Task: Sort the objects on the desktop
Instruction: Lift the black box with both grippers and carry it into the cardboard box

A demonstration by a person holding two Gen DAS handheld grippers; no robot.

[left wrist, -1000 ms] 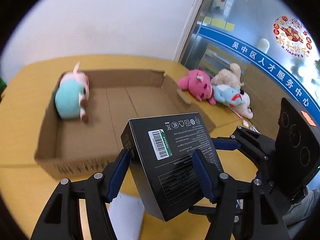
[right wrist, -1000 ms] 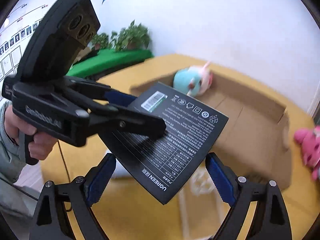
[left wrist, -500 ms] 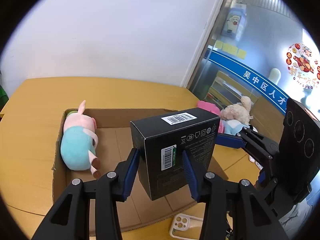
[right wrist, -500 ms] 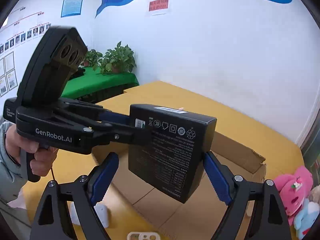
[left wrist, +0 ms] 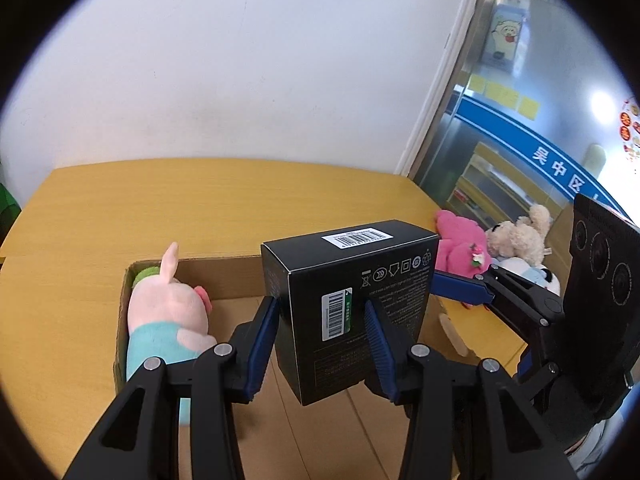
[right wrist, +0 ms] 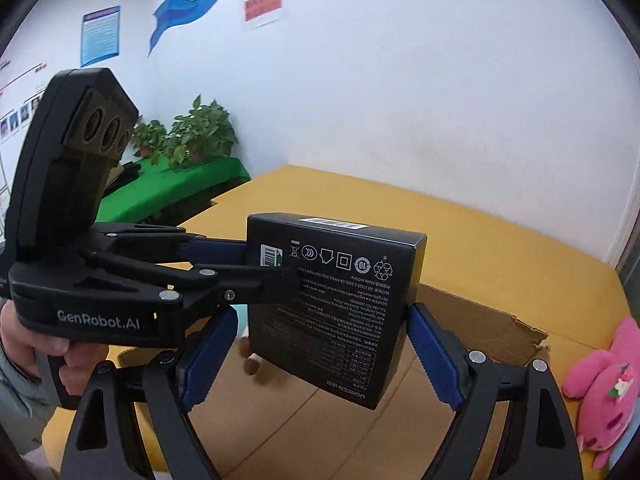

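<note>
your left gripper is clamped on the black box's narrow sides, holding it upright above the cardboard box. your right gripper brackets its wide faces, whether touching is unclear.

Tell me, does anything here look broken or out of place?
The cardboard box is a bit damaged: in the right wrist view its far wall ends in a ragged, torn corner. The pig plush lies tipped on its side inside. Otherwise nothing stands out; the black box hangs upright above it.
</note>
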